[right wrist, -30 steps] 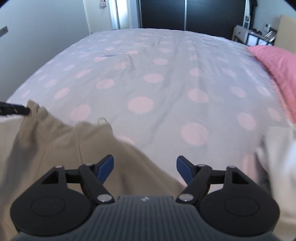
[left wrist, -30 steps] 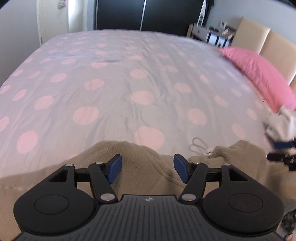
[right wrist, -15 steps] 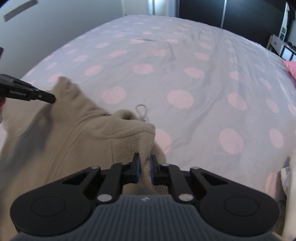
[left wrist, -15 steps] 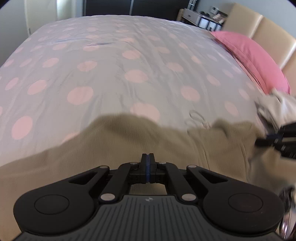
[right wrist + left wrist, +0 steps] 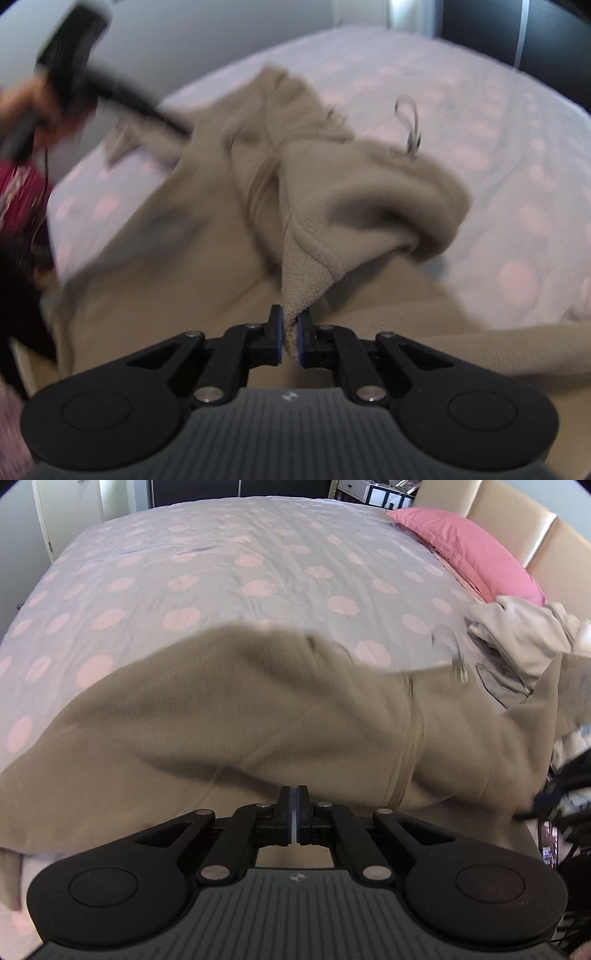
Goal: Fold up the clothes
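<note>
A beige fleece garment hangs lifted and stretched over the spotted bed. My left gripper is shut, its pads together on the fleece's near edge. In the right wrist view it shows again as the left gripper, blurred, reaching the fleece's far corner. My right gripper pinches a thick hem of the fleece between its blue pads, the jaws still closing on it. A zip pull loop sticks up from the bunched collar, and the same loop dangles at the right in the left wrist view.
The bed cover is lilac with pink dots. A pink pillow lies against a beige headboard. A pile of pale clothes sits below the pillow. A person's hand and red sleeve show at the left.
Both grippers went from open to shut on the fleece, then lifted it off the bed. The garment now hangs stretched and blurred between them, and the right view has swung leftward.
</note>
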### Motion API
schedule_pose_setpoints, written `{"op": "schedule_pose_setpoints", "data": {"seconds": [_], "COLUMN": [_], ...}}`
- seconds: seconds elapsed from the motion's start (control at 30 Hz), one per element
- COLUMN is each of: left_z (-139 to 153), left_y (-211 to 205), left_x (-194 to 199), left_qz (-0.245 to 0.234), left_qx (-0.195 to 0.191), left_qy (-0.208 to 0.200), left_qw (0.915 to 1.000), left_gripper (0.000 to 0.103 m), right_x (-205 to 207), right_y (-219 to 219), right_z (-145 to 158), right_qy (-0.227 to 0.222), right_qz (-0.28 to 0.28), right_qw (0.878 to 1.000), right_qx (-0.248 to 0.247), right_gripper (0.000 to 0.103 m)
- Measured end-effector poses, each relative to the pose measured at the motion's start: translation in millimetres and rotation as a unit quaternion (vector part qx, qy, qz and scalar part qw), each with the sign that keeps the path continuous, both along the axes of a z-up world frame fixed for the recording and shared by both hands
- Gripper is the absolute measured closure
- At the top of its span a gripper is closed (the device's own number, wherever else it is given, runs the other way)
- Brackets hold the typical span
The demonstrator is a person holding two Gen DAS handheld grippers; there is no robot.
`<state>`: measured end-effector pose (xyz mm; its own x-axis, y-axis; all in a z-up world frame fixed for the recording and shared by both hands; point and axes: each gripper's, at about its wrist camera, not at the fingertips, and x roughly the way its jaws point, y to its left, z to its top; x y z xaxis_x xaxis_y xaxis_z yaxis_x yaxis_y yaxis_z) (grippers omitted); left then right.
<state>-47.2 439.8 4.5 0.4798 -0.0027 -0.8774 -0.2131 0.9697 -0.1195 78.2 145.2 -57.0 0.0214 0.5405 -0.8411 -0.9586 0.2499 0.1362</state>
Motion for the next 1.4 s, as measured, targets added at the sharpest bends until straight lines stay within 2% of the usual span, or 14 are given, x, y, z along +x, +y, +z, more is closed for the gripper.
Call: {"op": "schedule_pose_setpoints", "data": {"seconds": [0.13, 0.23, 0.3, 0.43, 0.53, 0.63, 0.77, 0.93, 1.1, 1.17, 1.23, 1.3, 1.37, 1.4], "left_z": [13, 13, 5, -12, -25, -28, -25, -22, -45, -57, -67, -74, -73, -70], "left_y": [-6, -14, -20, -22, -16, -6, 4, -5, -14, -16, -18, -21, -27, -29], "left_x": [-10, -8, -4, 8, 19, 35, 61, 107, 152, 165, 170, 171, 167, 166], "left_qz": [-0.007, -0.016, -0.025, -0.032, -0.026, -0.012, -0.003, -0.025, -0.051, -0.064, -0.079, -0.089, -0.106, -0.111], "left_qx": [0.006, 0.017, 0.022, 0.03, 0.024, 0.007, -0.012, 0.003, 0.058, 0.074, 0.076, 0.082, 0.104, 0.112], "left_qy": [-0.008, -0.006, 0.006, 0.016, 0.021, 0.017, 0.004, 0.0, 0.034, 0.051, 0.065, 0.073, 0.067, 0.065], "left_qw": [0.9999, 0.9997, 0.9994, 0.9989, 0.9992, 0.9998, 0.9999, 0.9997, 0.9964, 0.9939, 0.9919, 0.99, 0.9866, 0.9853], "left_gripper": [0.08, 0.072, 0.061, 0.058, 0.057, 0.057, 0.049, 0.046, 0.051, 0.073, 0.086, 0.091, 0.093, 0.093], "right_x": [-40, -63, -65, -53, -39, -13, 35, 101, 133, 137, 138, 139, 137, 134], "right_y": [-8, -11, -11, -13, -19, -22, -11, 24, 63, 76, 83, 83, 85, 88], "right_z": [-45, -73, -78, -61, -35, -8, 18, 28, 8, -3, -14, -23, -28, -27], "right_qy": [0.031, 0.013, 0.007, 0.031, 0.034, 0.028, 0.01, 0.018, -0.002, -0.013, -0.023, -0.013, -0.009, -0.02], "right_qz": [0.037, 0.061, 0.06, 0.041, 0.015, -0.023, -0.079, -0.147, -0.126, -0.1, -0.078, -0.065, -0.053, -0.044], "right_qw": [0.996, 0.992, 0.992, 0.994, 0.996, 0.998, 0.996, 0.988, 0.988, 0.988, 0.987, 0.985, 0.984, 0.983], "right_qx": [-0.074, -0.11, -0.113, -0.101, -0.079, -0.058, -0.047, -0.046, -0.094, -0.119, -0.141, -0.157, -0.172, -0.176], "right_gripper": [0.095, 0.094, 0.094, 0.087, 0.06, 0.06, 0.049, 0.046, 0.046, 0.046, 0.048, 0.061, 0.086, 0.086]}}
